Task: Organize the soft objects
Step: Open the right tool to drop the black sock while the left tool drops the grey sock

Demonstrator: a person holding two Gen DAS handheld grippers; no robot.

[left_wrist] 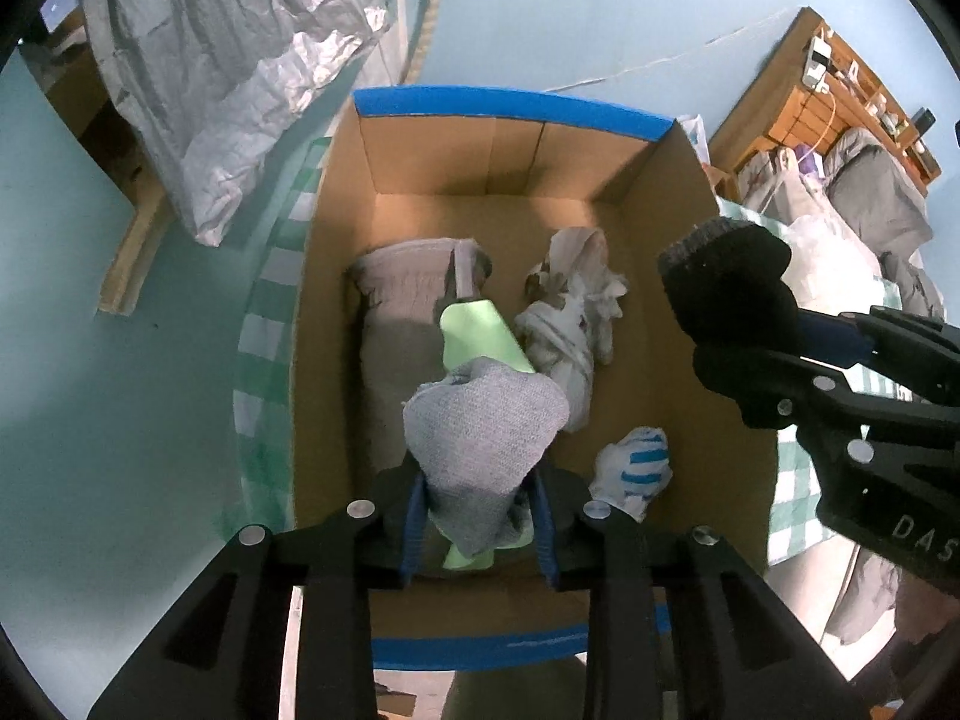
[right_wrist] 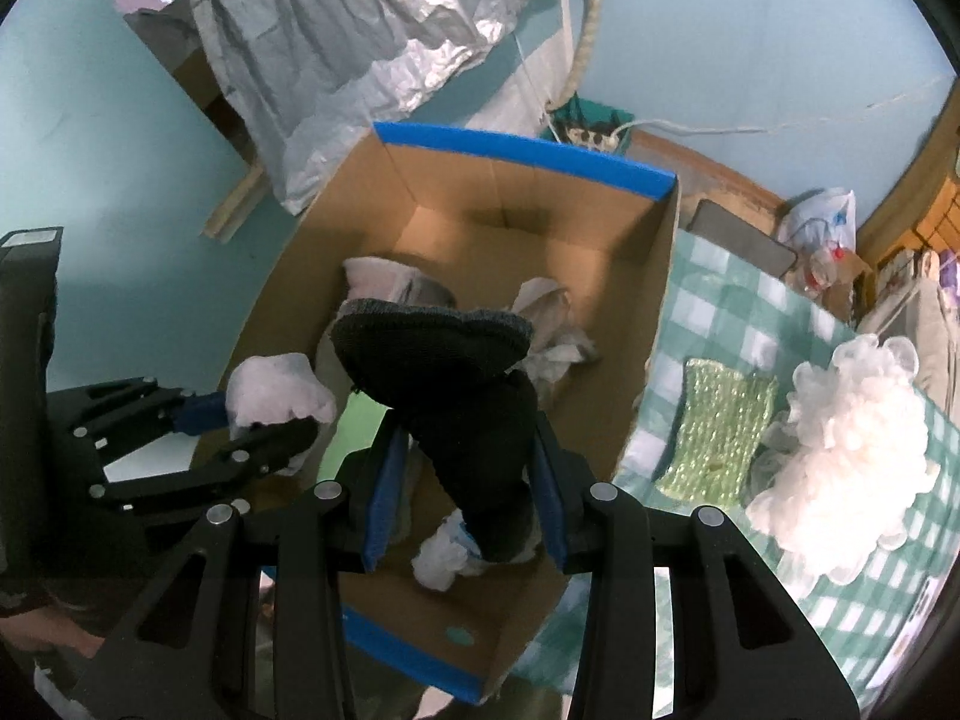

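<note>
A light grey knitted sock (left_wrist: pixel 480 444) is pinched in the left gripper (left_wrist: pixel 480 531) above the open brown cardboard box with blue-taped rims (left_wrist: pixel 510 108). The right gripper (right_wrist: pixel 468 501) clamps a black knitted sock (right_wrist: pixel 456 372) over the same box. Inside lie a beige folded cloth (left_wrist: pixel 402 312), a pale green sheet (left_wrist: pixel 480 336), a crumpled white rag (left_wrist: pixel 570 312) and a blue-striped white sock (left_wrist: pixel 636 468).

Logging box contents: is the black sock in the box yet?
No. The black sock hangs above the cardboard box, clamped in the right gripper.
</note>
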